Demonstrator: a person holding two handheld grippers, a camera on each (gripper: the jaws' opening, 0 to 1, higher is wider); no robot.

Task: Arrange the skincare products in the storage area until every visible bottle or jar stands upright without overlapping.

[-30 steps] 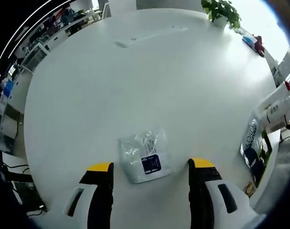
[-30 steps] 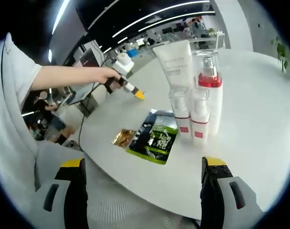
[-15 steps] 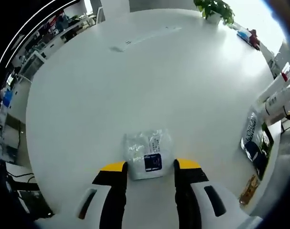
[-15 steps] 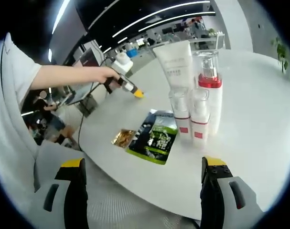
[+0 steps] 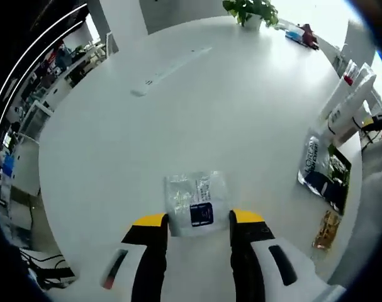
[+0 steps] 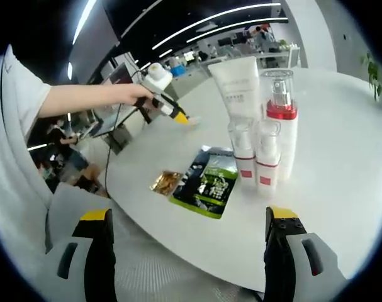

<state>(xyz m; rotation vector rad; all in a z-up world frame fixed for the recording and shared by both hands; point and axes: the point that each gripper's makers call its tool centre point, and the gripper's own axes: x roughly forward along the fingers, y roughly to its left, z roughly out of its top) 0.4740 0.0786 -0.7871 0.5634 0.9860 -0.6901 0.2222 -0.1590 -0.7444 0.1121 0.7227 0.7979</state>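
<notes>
Task partly done: bottles (image 6: pixel 266 157) upright in a cluster w/ tube (image 6: pixel 236 88) on table (image 5: pixel 241 113); left gripper (image 5: pixel 196 219) narrowed on clear sachet (image 5: pixel 194 201), right gripper (image 6: pixel 189 220) wide, empty; dark pouch (image 6: pixel 209 182) flat nearby.

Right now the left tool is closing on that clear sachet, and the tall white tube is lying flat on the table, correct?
Not quite. The left tool does close on the clear sachet, but the tall white tube stands upright beside the pump bottles, as the right gripper view shows.
</notes>
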